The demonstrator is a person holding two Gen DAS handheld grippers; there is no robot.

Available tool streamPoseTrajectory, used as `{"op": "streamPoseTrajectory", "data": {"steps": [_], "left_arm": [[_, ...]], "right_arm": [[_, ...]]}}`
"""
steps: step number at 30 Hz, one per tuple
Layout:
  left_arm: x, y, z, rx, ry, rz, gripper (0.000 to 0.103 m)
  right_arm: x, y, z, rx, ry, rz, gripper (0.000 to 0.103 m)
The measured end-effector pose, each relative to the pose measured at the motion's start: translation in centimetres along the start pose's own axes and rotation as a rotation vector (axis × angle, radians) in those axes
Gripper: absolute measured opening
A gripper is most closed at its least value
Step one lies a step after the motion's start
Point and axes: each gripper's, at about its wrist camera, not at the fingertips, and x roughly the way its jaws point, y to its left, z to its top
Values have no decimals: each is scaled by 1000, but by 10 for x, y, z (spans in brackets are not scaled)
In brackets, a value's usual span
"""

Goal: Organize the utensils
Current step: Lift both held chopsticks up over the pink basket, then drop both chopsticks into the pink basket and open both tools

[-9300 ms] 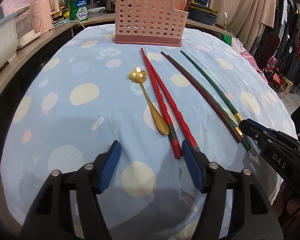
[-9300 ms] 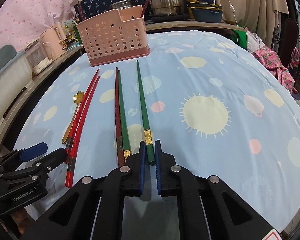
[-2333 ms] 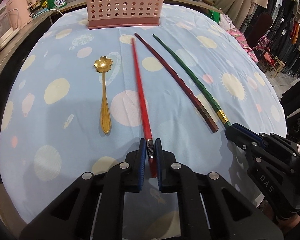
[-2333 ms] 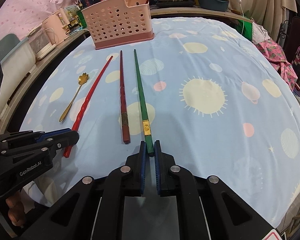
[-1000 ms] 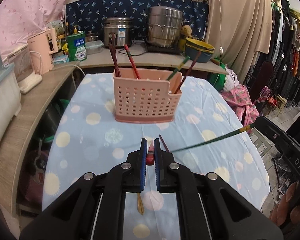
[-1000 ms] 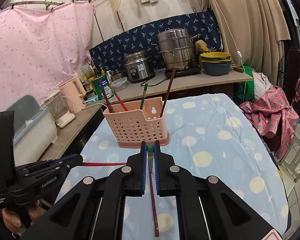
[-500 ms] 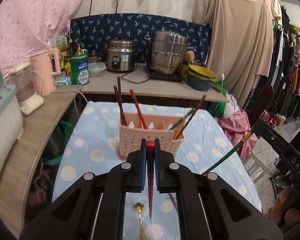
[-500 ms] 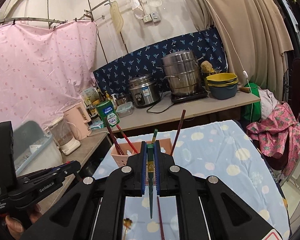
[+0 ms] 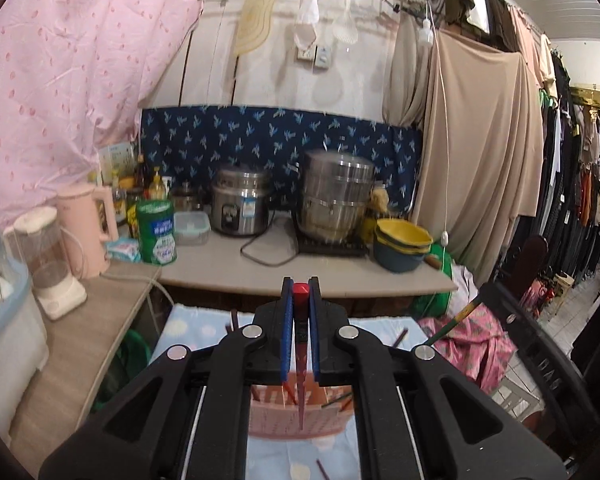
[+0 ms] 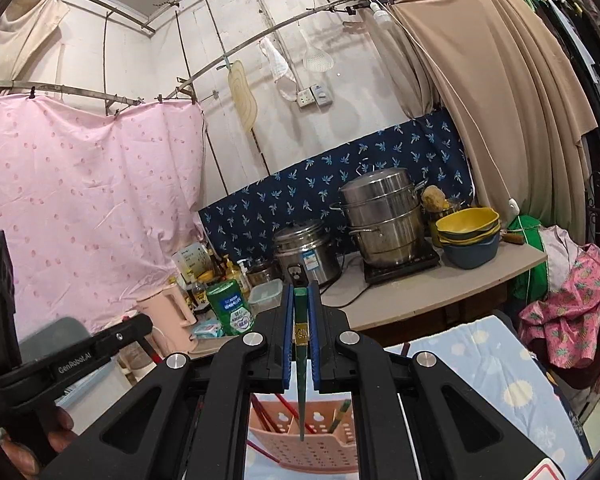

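Our left gripper [image 9: 299,312] is clamped on the red chopstick [image 9: 300,380], our right gripper [image 10: 300,312] on the green chopstick [image 10: 301,384]. We have lifted both off the table since a second ago; their tips now hang over the pink basket [image 10: 304,440], ready to drop in.

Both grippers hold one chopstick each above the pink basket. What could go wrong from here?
1. Each gripper pinches only the top end: the red chopstick and green chopstick hang long and could swing, missing the pink basket.
2. Chopsticks already lean inside the basket; an incoming tip may strike them and stop.
3. Both tips aim at the same basket together, so they might collide.
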Motion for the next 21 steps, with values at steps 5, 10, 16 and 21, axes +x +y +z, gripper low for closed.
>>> {"op": "streamPoseTrajectory", "data": {"steps": [5,10,16,21], "left_arm": [[13,-3,23,11,-66,-9,7],[47,-5,8,27,-10,0,7],[82,-5,-23,35,86,30,7],[98,-2,-40,39,134,48,7]], "right_arm": [[32,-1,7,11,7,3,7],[59,-5,-10,18,70,-3,7],[82,-14,-41,28,162,-13,7],[93,-19,-60,34,211,-26,7]]}}
